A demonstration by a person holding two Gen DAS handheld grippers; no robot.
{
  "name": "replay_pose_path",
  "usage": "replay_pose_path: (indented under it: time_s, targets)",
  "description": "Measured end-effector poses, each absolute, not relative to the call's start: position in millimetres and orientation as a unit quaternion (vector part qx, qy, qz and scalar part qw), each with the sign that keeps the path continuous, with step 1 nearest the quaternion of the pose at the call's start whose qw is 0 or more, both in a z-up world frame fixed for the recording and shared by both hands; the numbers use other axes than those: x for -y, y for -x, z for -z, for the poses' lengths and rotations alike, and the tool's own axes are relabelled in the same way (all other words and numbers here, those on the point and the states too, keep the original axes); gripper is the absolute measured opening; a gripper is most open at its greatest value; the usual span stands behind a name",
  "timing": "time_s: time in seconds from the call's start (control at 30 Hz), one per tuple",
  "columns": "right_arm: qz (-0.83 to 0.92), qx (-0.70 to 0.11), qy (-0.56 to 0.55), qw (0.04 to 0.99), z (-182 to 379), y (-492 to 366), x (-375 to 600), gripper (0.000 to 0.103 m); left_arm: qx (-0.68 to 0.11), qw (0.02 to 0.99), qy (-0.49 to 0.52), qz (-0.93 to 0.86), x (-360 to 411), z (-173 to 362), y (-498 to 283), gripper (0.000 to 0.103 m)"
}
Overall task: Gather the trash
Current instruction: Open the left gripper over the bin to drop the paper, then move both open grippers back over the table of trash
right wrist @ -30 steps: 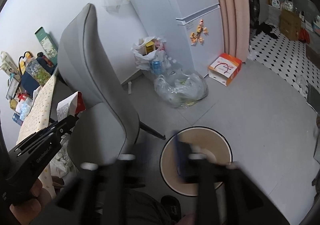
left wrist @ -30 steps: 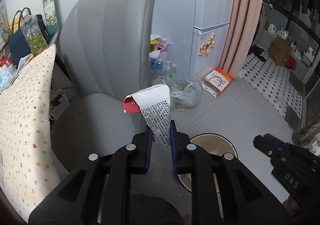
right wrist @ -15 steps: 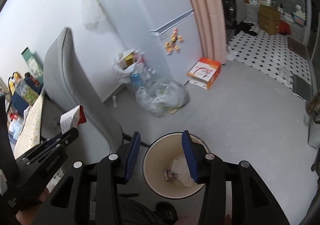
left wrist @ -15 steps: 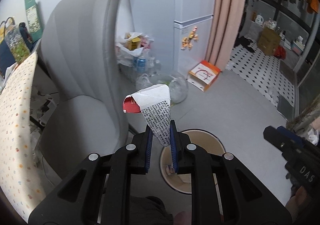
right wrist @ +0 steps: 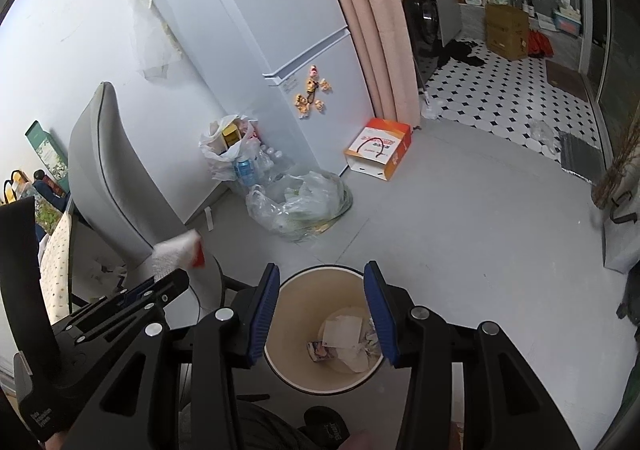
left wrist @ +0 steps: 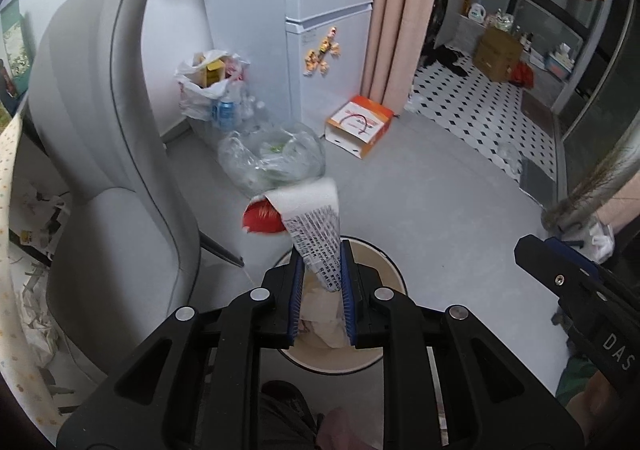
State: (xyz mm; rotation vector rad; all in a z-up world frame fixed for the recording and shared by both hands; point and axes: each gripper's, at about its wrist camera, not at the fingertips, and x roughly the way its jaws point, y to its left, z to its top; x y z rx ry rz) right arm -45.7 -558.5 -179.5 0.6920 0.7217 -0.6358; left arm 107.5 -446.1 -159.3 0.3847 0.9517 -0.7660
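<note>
My left gripper (left wrist: 320, 268) is shut on a crumpled white and red printed wrapper (left wrist: 308, 216) and holds it just above the round beige trash bin (left wrist: 390, 270). In the right wrist view the wrapper (right wrist: 176, 252) sticks out of the left gripper (right wrist: 178, 278) to the left of the bin (right wrist: 296, 290). My right gripper (right wrist: 322, 290) is open and empty, right above the bin, which holds paper scraps (right wrist: 340, 334).
A grey chair (left wrist: 100, 138) stands left of the bin. A clear bag of rubbish (right wrist: 300, 206) and a white bag of bottles (right wrist: 232, 154) lie by the white fridge (right wrist: 280, 50). An orange and white box (right wrist: 378, 154) lies near the pink curtain (right wrist: 372, 30).
My left gripper has swung right from over the chair to above the bin, still holding the wrapper. My right gripper has come to rest over the bin.
</note>
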Motion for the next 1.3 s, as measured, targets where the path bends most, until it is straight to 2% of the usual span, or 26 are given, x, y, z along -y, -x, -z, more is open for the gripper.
replay_pose_path:
  time_s: [0.03,0.07,0.13,0.23,0.3,0.47,0.8,0.9,1.03,1.3]
  targets:
    - [0.301,-0.340,-0.328,0.828,181,48,559,0.044,-0.445,0.801,-0.179,0.359,447,161,-107,0.031]
    - [0.302,-0.341,-0.329,0.828,181,48,559,0.044,-0.445,0.801,-0.179,0.359,448,162,-107,0.041]
    - [0.302,-0.341,-0.330,0.827,182,50,559,0.044,-0.444,0.799,-0.179,0.364,450,162,-105,0.043]
    - [0.306,-0.339,-0.331,0.826,181,51,561,0.050,-0.444,0.797,-0.180,0.368,452,162,-103,0.048]
    - [0.309,-0.335,-0.328,0.827,179,51,561,0.057,-0.442,0.799,-0.177,0.367,451,160,-103,0.056]
    - [0.304,-0.335,-0.328,0.830,179,47,558,0.062,-0.427,0.818,-0.171,0.345,436,149,-108,0.066]
    - [0.256,-0.334,-0.296,0.857,155,16,519,0.082,-0.386,0.875,-0.133,0.262,357,104,-134,0.093]
    - [0.232,-0.332,-0.281,0.870,142,2,499,0.090,-0.371,0.890,-0.115,0.241,327,87,-136,0.095]
    - [0.208,-0.323,-0.256,0.887,122,-12,466,0.095,-0.357,0.904,-0.089,0.219,289,69,-139,0.096]
    - [0.167,-0.305,-0.215,0.913,82,-32,403,0.095,-0.329,0.927,-0.042,0.176,210,41,-132,0.097]
